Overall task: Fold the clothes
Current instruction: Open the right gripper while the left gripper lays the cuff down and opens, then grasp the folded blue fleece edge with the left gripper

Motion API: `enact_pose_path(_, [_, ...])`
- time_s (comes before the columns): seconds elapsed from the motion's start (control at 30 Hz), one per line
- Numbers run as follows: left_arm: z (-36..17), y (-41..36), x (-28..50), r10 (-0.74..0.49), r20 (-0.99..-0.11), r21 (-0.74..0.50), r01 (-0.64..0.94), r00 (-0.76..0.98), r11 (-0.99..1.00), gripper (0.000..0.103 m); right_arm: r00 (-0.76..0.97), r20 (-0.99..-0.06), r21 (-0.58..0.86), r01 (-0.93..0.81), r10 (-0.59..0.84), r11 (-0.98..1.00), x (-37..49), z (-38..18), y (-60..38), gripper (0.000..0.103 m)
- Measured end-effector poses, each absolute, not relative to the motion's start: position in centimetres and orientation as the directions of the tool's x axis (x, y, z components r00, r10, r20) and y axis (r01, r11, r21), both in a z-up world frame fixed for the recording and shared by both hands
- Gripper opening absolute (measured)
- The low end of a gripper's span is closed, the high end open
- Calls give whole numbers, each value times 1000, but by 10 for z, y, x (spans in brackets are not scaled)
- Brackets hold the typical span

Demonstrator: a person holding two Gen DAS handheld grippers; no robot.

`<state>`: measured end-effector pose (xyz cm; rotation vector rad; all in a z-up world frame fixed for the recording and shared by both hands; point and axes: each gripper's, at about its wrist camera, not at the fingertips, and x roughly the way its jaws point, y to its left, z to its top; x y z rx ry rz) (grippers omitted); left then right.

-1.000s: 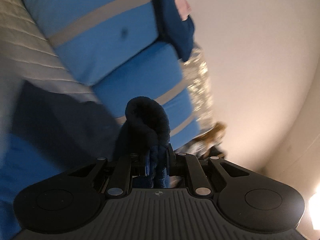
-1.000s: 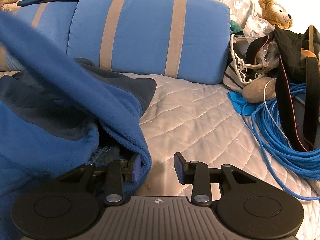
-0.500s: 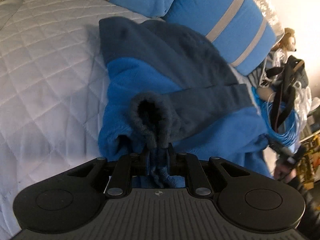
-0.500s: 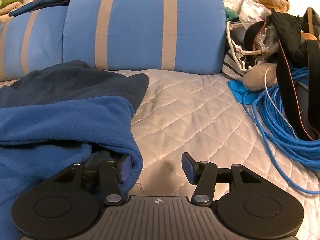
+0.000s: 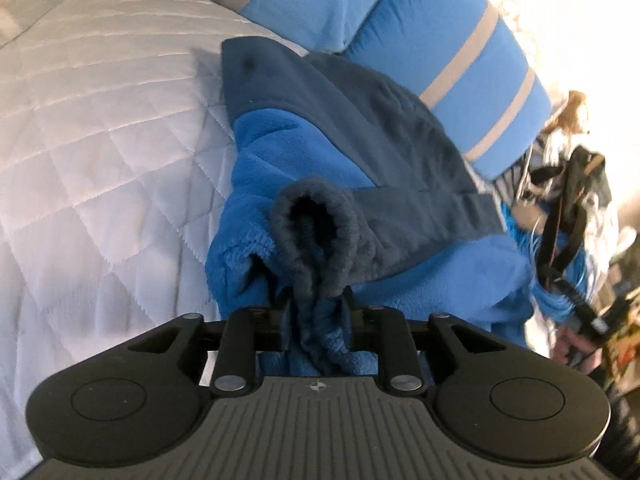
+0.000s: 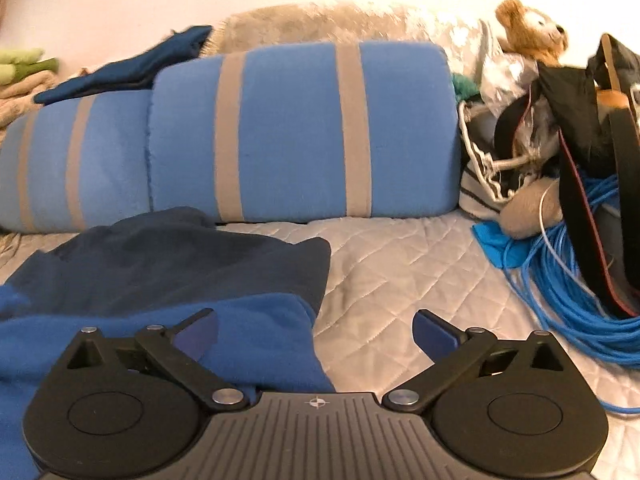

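A fleece garment (image 5: 312, 152) in bright blue with navy panels lies on the quilted white bedspread (image 5: 100, 128). Its navy sleeve cuff (image 5: 316, 236) is folded across the body. My left gripper (image 5: 318, 304) is shut on that cuff, with fabric bunched between the fingers. In the right wrist view the same garment (image 6: 160, 272) lies at the lower left. My right gripper (image 6: 316, 332) stands wide open just above the garment's right edge, holding nothing.
Two blue pillows with tan stripes (image 6: 280, 132) line the far side of the bed. A coil of blue cable (image 6: 568, 292), black straps (image 6: 576, 184), a striped bag (image 6: 480, 184) and a teddy bear (image 6: 528, 28) crowd the right. Bare quilt (image 6: 400, 272) lies between garment and cable.
My left gripper swung the sleeve cuff down from mid-air onto the garment's body. My right gripper let go of the garment's edge, opened wide and drew back a little.
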<state>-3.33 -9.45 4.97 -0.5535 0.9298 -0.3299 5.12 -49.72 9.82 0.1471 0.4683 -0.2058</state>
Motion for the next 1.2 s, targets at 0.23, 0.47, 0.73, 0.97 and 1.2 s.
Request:
enact_pose_path(0.23, [62, -73, -67, -501, -577, -667, -17, 645, 745, 68, 799, -518, -149, 268, -306, 952, 73, 61, -479, 103])
enact_pose_path(0.47, [90, -54, -116, -449, -526, -589, 71, 722, 805, 72, 838, -433, -148, 297, -332, 943, 40, 93, -479, 103])
enact_pose_path(0.73, [72, -29, -172, -588, -489, -660, 168, 645, 733, 72, 881, -356, -127, 284, -311, 950, -11, 131, -484, 103])
enact_pose_path(0.97, [30, -11, -223, -694, -454, -785, 119, 558, 609, 72, 896, -317, -131, 284, -312, 950, -48, 150, -491, 103])
enact_pose_path(1.2, [-9, -15, -247, -772, -363, -883, 71, 522, 464, 71, 884, -318, -139, 313, -342, 940, -67, 152, -501, 103])
